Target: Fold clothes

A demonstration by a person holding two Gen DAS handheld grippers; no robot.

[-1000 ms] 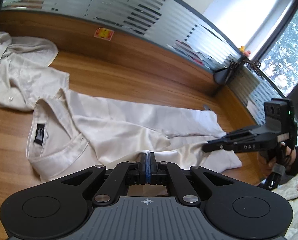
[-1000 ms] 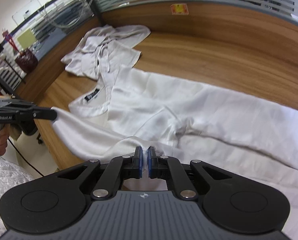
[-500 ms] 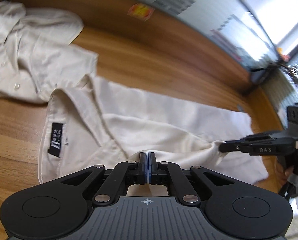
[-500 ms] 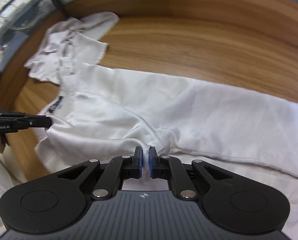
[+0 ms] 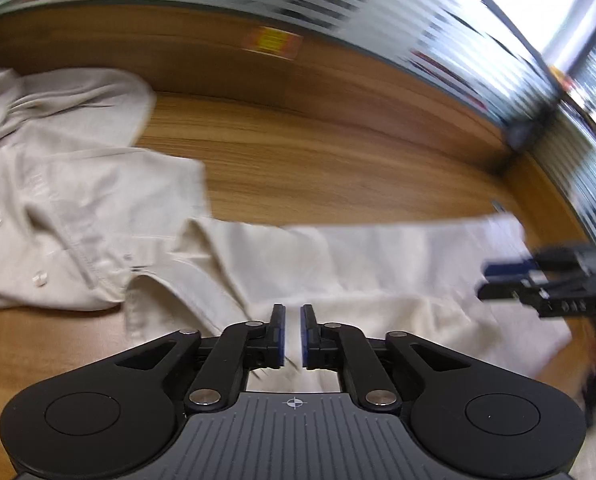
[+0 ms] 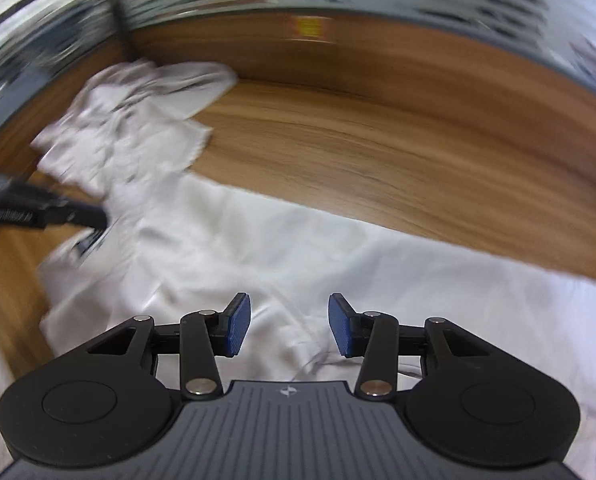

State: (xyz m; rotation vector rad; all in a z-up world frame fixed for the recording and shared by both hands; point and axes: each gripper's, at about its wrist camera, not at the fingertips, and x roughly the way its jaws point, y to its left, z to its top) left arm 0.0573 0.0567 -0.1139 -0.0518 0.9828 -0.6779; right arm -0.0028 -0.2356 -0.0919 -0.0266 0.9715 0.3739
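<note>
A cream shirt [image 5: 338, 264] lies spread lengthwise on the wooden table, its near edge folded over; it also shows in the right wrist view [image 6: 338, 264]. My left gripper [image 5: 292, 334] hovers over the shirt's near edge, jaws a small gap apart with nothing between them. My right gripper [image 6: 289, 326] is wide open above the shirt's middle and also shows at the right of the left wrist view [image 5: 506, 280]. The left gripper shows at the left of the right wrist view [image 6: 93, 216]. Both views are blurred by motion.
A second crumpled cream shirt [image 5: 53, 168] lies at the far left, also in the right wrist view [image 6: 137, 120]. A wooden wall panel [image 5: 298, 80] with a yellow sticker [image 5: 271, 42] rims the table [image 5: 338, 168]. Striped glass stands above it.
Both grippers were shut on the shirt's near edge and carried it forward over the shirt. Now both have opened and let go; the folded edge lies on the shirt.
</note>
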